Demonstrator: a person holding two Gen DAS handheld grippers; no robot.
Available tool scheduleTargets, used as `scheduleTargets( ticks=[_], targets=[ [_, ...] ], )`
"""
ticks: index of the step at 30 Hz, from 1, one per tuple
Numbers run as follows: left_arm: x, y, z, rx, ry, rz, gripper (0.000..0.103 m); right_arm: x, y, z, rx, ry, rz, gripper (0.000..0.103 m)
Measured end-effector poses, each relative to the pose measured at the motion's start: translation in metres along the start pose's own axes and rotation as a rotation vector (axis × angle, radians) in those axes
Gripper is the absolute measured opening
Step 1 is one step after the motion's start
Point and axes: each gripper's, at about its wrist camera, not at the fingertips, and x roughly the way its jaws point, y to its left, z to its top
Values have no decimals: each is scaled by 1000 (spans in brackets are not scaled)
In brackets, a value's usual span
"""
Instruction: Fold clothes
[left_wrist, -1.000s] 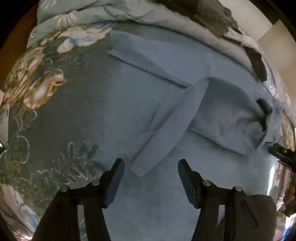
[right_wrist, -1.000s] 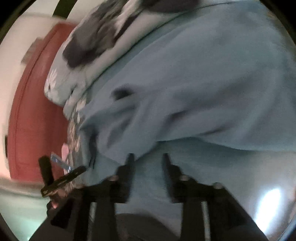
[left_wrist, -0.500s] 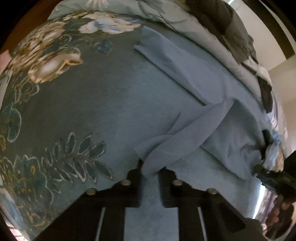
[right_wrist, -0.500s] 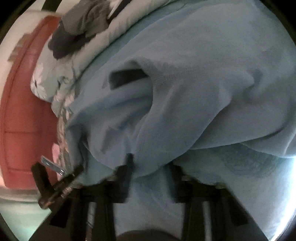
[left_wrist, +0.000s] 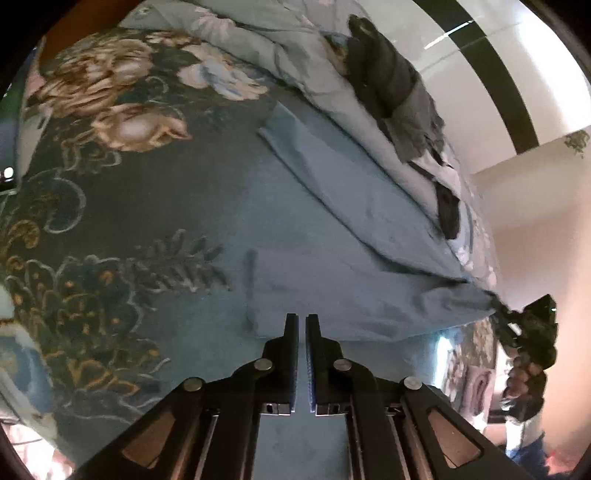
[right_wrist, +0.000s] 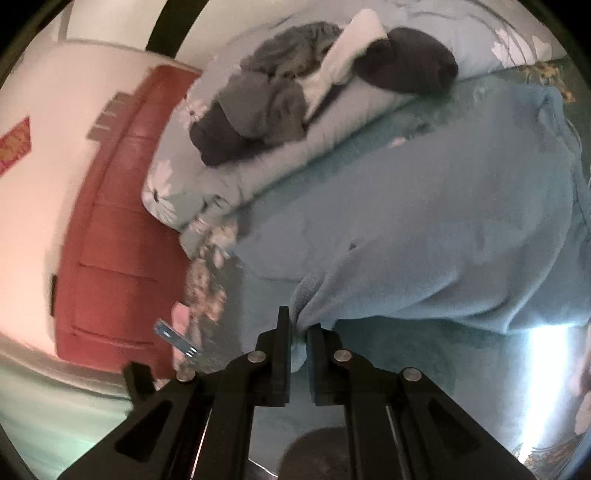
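- The bed (left_wrist: 147, 221) carries a dark teal floral cover — big pale blooms toward its far left.
- A blue garment (left_wrist: 351, 280) lies spread on it, centre to right.
- A pale rolled duvet (right_wrist: 266, 173) lies along the far edge — dark clothes (right_wrist: 266, 107) heaped on top.

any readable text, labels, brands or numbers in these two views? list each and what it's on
None can be read.
Red paper sign on the white wall in the right wrist view: gold marks, too blurred to read.
Blue garment: no label or print in view.
Floral bedspread: pattern only, no lettering.
Dark clothes pile: no text in view.
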Motion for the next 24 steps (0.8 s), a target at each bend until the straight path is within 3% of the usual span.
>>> scheduleTargets(
  ticks=[5, 9, 12, 14, 18, 24],
  targets=[
    [20, 13, -8, -55, 46, -26, 6, 38, 6, 23, 67, 9, -59, 7],
    [49, 14, -27, -75, 142, 18, 7, 61, 14, 30, 37, 39, -107, 7],
    [66, 32, -41, -231, 179, -29, 16, 67, 18, 31, -5, 49, -134, 8],
    [75, 39, -47, -308, 180, -79, 22, 67, 17, 31, -9, 52, -137, 8],
    [90, 35, -49, -360, 158, -97, 38, 62, 8, 29, 13, 49, -128, 8],
    [91, 46, -53, -512, 89, -145, 38, 56, 2, 23, 35, 48, -111, 8]
  ],
)
